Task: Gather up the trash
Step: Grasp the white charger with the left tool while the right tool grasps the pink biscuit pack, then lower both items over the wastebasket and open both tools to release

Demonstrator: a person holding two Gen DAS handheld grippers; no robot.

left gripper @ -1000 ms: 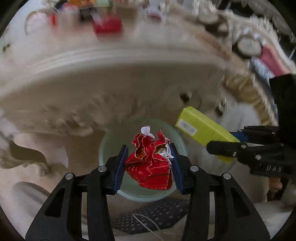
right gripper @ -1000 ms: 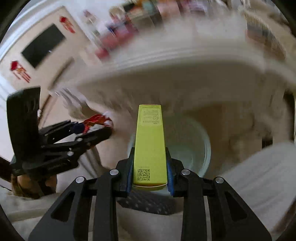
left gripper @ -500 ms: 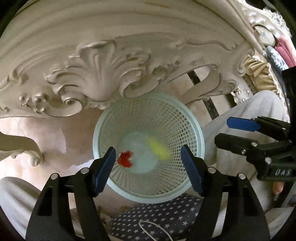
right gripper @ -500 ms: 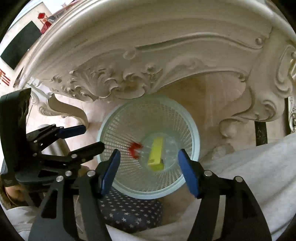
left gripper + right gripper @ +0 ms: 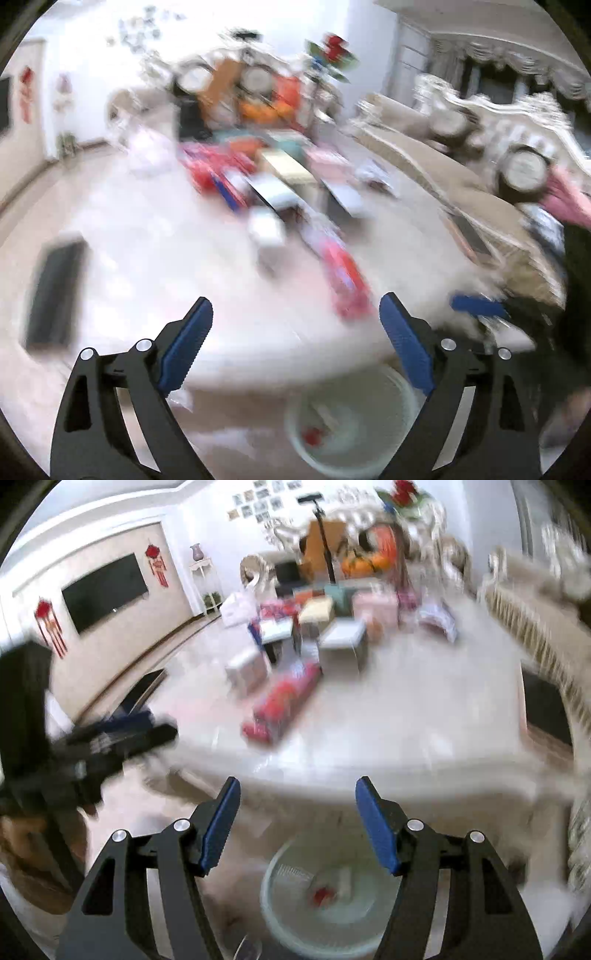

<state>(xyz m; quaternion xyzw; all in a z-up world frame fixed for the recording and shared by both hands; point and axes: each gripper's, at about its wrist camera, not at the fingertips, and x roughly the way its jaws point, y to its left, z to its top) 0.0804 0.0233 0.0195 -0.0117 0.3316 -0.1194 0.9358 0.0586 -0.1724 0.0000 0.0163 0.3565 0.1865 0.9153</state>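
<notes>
Left gripper (image 5: 295, 314): jaws wide apart and opening, blue pads bare, nothing between them. Right gripper (image 5: 297, 794): jaws apart, nothing gripped, blue pads bare. Below both, down past the table edge, a pale mesh basket (image 5: 369, 469) on the floor, seen too in the right view (image 5: 273, 915). Inside it a small red wrapper (image 5: 313, 435), blurred, near the bottom; in the right view the same red scrap (image 5: 323, 895) beside a pale smear that cannot be made out. Ahead of the jaws, a broad white table (image 5: 147, 236) with a rounded carved edge, also filling the middle of the right view (image 5: 424, 709). On the tabletop, nearest, a long red packet (image 5: 347, 280) lying flat; in the right view (image 5: 284, 701) it lies beyond the left pad. Farther back on the table, a heap of boxes (image 5: 332, 620) in pink, cream and teal, too smeared to sort. At the left view's left, a dark flat slab (image 5: 55, 291) on the table. On the far wall in the right view, a black screen (image 5: 105, 590) between red hangings. At that view's left edge, the other gripper, blurred. Everything motion-blurred.
</notes>
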